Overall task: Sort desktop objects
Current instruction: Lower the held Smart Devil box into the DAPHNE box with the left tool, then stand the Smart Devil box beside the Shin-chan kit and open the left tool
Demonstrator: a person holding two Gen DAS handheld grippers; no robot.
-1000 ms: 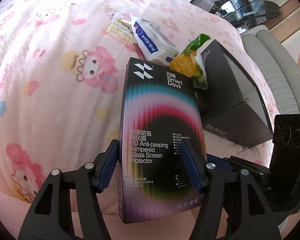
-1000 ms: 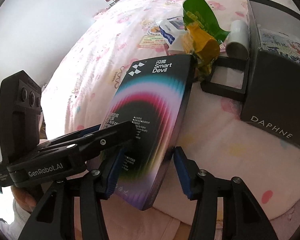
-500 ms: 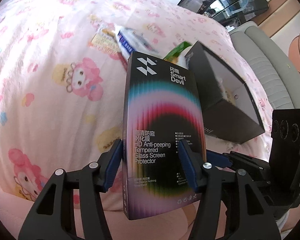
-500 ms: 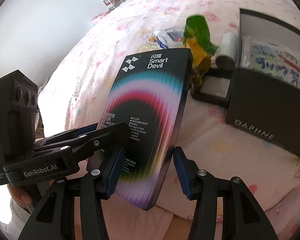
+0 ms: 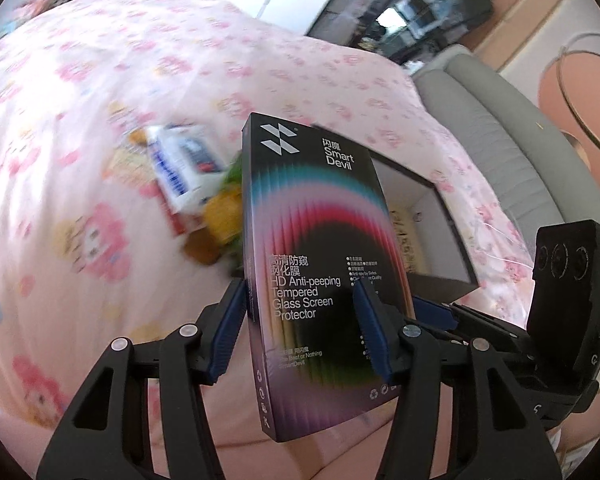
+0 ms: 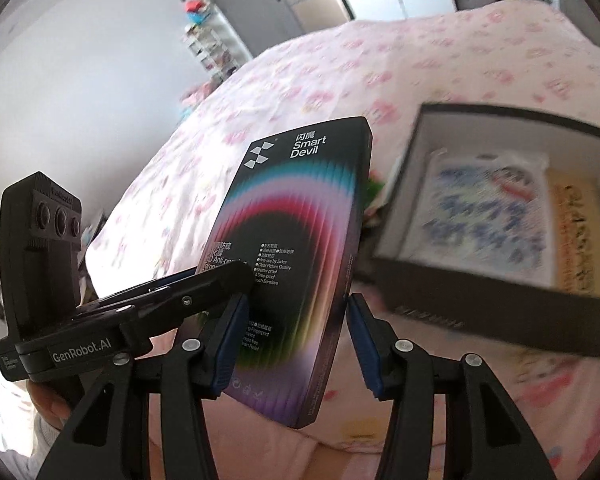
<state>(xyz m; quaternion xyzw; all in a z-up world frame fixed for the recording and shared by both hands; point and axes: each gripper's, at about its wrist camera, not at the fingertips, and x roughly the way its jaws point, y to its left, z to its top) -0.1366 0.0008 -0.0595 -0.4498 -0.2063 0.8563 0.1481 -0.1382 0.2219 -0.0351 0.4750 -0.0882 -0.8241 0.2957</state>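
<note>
The left gripper (image 5: 300,328) pinched the lower half of the screen protector box (image 5: 320,272), its blue pads (image 5: 230,330) pressed on the box's two faces. The left jaws had drawn in over the moment and now sat against the box. The right gripper (image 6: 294,344) clamped the same screen protector box (image 6: 296,256) across its width, one blue pad on each long edge. The box stood nearly upright in the air, tilted a little toward one o'clock in the right wrist view, with its "Smart Devil" logo at the top end.

Below lay a bed with a pink cartoon-print bedsheet (image 5: 80,120). In the left wrist view, a white and blue packet (image 5: 184,168) lay on the bedsheet at ten o'clock from the box, and a blurred yellow and green snack bag (image 5: 220,220) lay just beside the box's left edge, partly hidden behind it. An open black storage box (image 6: 480,308) sat on the bed at three o'clock from the held box in the right wrist view. Inside it lay a white pouch with blue print (image 6: 484,216) and, touching its right side, a yellow packet (image 6: 576,236). The held box hung near the storage box's left wall, but apart from it. A hand (image 6: 48,400) showed at eight o'clock, under the left gripper's body.
</note>
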